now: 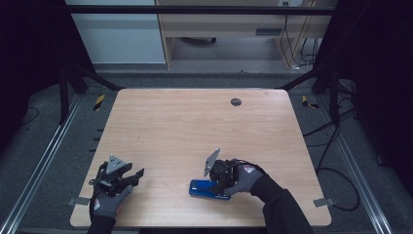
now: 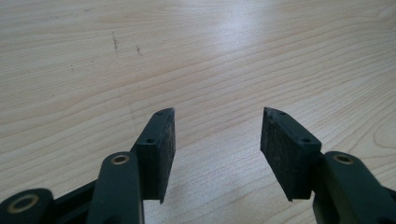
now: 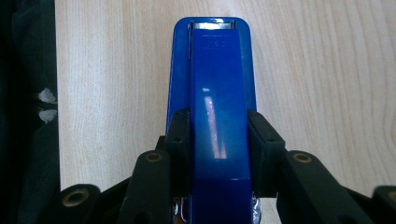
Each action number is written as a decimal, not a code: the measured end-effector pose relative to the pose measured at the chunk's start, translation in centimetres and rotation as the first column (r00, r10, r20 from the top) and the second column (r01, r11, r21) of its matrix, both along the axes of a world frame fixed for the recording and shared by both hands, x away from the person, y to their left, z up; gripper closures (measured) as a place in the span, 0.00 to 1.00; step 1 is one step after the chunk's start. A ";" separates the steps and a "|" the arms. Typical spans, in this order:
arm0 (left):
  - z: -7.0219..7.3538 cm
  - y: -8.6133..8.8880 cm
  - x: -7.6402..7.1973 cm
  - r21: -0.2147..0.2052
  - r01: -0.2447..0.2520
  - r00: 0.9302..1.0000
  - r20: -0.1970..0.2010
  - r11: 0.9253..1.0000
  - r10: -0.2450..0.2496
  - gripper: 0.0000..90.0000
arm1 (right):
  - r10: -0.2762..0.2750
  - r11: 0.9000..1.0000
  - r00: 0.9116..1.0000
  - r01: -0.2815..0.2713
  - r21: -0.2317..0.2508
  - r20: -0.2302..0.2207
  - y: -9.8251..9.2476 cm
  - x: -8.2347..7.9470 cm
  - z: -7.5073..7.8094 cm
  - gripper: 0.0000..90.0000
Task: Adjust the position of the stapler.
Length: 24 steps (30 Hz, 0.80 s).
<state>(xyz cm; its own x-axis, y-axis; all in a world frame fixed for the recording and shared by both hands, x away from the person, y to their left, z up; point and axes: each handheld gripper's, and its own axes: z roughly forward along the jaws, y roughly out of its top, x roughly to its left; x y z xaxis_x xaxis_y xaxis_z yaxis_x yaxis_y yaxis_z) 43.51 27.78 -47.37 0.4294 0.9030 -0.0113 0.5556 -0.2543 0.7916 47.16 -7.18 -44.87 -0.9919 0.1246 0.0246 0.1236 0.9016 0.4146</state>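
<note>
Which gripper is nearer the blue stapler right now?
Right. The right gripper has its jaws closed on the sides of the blue stapler near the table's front edge. The left gripper sits open, well off to the stapler's left, over bare wood.

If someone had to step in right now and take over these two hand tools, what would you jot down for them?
Right gripper: jaws closed on the sides of the blue stapler, which lies flat near the table's front edge.
Left gripper: open, nothing between its jaws, resting low over bare wood at the front left.
Done: stapler gripped.
Left: lifting or moving it; the stapler is not yet off the table, as far as the high view shows.
</note>
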 end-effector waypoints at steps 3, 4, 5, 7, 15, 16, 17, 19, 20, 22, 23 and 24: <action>-0.1 0.0 0.0 -0.005 -0.003 1.000 0.001 1.000 0.003 0.50 | 0.021 1.000 1.000 -0.021 -0.002 0.001 0.0 -0.3 -0.2 0.73; -0.1 -0.1 0.0 -0.005 -0.001 1.000 0.000 1.000 0.001 0.50 | 0.029 1.000 1.000 -0.029 -0.005 0.004 0.0 -0.3 -0.2 0.73; -0.1 -0.1 0.0 -0.004 -0.002 1.000 0.001 1.000 0.002 0.50 | 0.030 1.000 1.000 -0.030 -0.008 0.009 0.0 -0.4 -0.3 0.73; -0.1 -0.1 0.0 -0.003 0.000 1.000 0.000 1.000 0.000 0.50 | 0.040 0.999 0.999 -0.040 -0.012 0.010 0.0 -0.5 -0.3 0.73; -0.1 -0.1 0.0 -0.002 0.002 1.000 0.000 1.000 -0.002 0.50 | 0.058 0.998 0.998 -0.058 -0.002 0.009 -0.1 -0.5 -0.5 0.73; -0.1 -0.1 0.0 -0.002 0.002 1.000 0.000 1.000 -0.002 0.50 | 0.060 0.998 0.998 -0.060 0.002 0.010 -0.1 -0.5 -0.5 0.73; -0.1 -0.1 0.0 -0.002 0.003 1.000 -0.001 1.000 -0.003 0.50 | 0.062 0.998 0.998 -0.062 0.001 0.012 -0.1 -0.6 -0.5 0.73; -0.1 -0.2 0.0 -0.001 0.004 1.000 -0.004 1.000 -0.004 0.50 | 0.060 0.998 0.998 -0.060 0.002 0.022 -0.1 -0.8 -0.6 0.73; -0.1 -0.2 0.0 0.000 0.005 1.000 -0.004 1.000 -0.005 0.50 | 0.059 0.998 0.998 -0.059 0.000 0.027 -0.1 -0.9 -0.6 0.73; -0.1 -0.2 0.0 -0.002 0.005 1.000 -0.003 1.000 -0.005 0.50 | 0.044 0.999 0.999 -0.044 0.007 0.025 -0.2 -1.0 -0.7 0.72; -0.1 -0.2 0.0 0.000 0.007 1.000 -0.003 1.000 -0.007 0.50 | 0.044 0.999 0.999 -0.045 0.009 0.029 -0.2 -1.0 -0.7 0.72; -0.1 -0.2 0.0 0.001 0.007 1.000 -0.004 1.000 -0.007 0.50 | 0.040 0.999 0.999 -0.040 0.006 0.030 -0.2 -1.0 -0.7 0.72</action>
<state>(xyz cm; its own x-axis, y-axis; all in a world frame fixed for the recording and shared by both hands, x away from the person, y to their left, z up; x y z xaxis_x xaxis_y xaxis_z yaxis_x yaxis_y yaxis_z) 43.55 27.54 -47.49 0.4361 0.8998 -0.0118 0.5568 -0.2595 0.7891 46.17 -7.41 -45.55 -0.9964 0.0845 -0.0040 0.0749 0.9028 0.4236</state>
